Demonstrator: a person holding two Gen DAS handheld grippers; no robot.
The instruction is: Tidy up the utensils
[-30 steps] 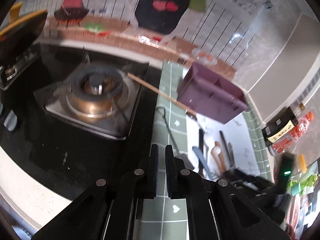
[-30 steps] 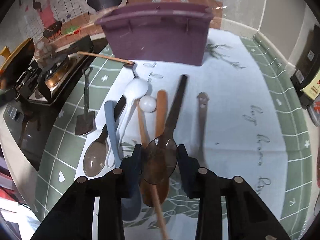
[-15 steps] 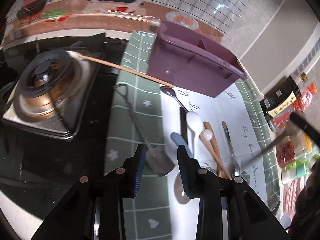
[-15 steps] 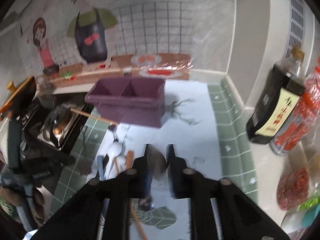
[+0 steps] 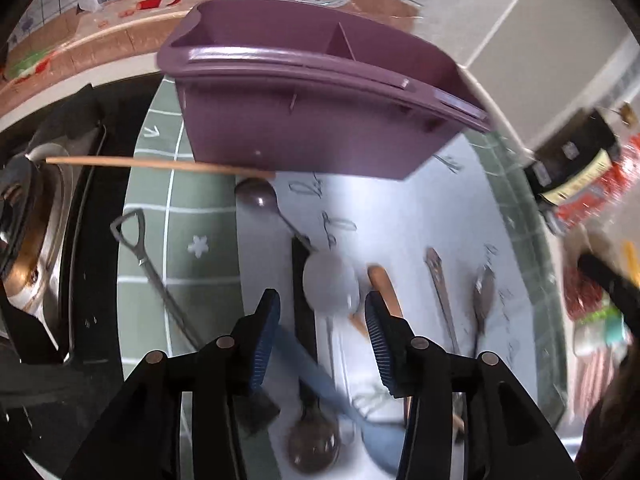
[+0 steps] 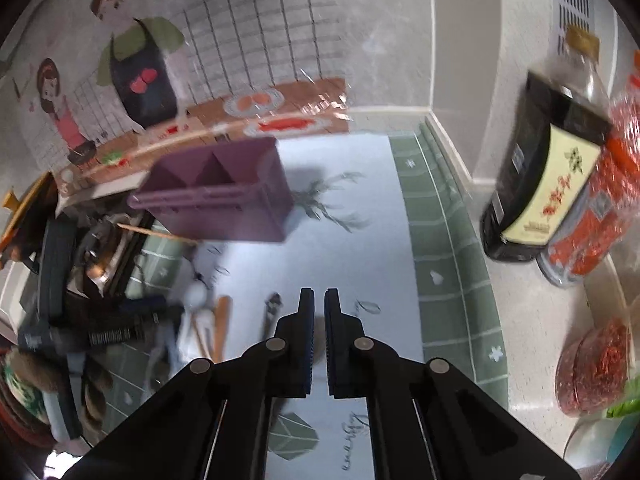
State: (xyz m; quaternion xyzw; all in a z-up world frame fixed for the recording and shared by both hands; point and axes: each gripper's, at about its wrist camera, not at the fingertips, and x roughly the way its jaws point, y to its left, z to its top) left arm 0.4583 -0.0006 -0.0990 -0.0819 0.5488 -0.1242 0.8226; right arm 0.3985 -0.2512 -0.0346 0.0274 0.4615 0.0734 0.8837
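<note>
Left wrist view: the left gripper (image 5: 322,316) is hovering with its jaws spread wide over the row of loose utensils, framing a white round-bowled spoon (image 5: 329,282).

Beside that spoon, a blue plastic-handled spoon (image 5: 316,368), an orange wooden handle (image 5: 385,286) and a slim metal spoon (image 5: 440,284) are lying on the white-and-green patterned mat (image 5: 404,216), with the purple two-compartment plastic caddy (image 5: 304,120) standing just beyond them. In the right wrist view, the right gripper (image 6: 316,334) is showing its fingers nearly together above the mat; a brownish shape is sitting low between them, but whether anything is clamped I cannot tell. This looks like the picking step: the next move is calling for lowering the spread jaws around the white spoon, closing squarely on it, then carrying it to a caddy compartment.
</note>
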